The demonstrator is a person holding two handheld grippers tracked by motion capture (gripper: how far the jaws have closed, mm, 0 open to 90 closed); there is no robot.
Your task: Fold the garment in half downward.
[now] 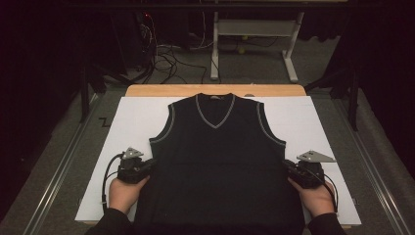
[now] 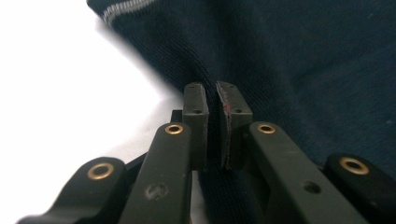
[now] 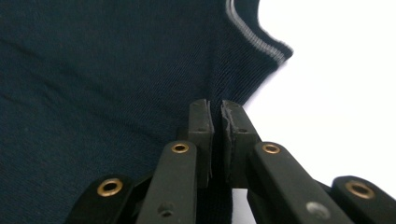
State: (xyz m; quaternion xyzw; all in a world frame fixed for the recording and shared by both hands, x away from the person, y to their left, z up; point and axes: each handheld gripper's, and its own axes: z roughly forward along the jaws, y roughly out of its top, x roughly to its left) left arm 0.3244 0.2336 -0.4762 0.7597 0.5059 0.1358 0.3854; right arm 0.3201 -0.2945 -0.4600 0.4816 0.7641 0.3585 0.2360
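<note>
1. Vest [image 1: 220,161] first: we see the dark sleeveless knit lying flat, front up, on the white sheet [image 1: 127,117] that covers the table, neckline away from us and hem toward the person.
2. At its left side seam, below the armhole, our left gripper [image 1: 147,166] is clenched on a pinch of fabric; in the left gripper view the cloth runs up between the pads [image 2: 195,100].
3. At the right side seam, our right gripper [image 1: 289,169] grasps the edge the same way, knit caught between its pads [image 3: 201,119].
4. We judge both grips made and nothing folded or lifted yet; the fold itself is left.
</note>
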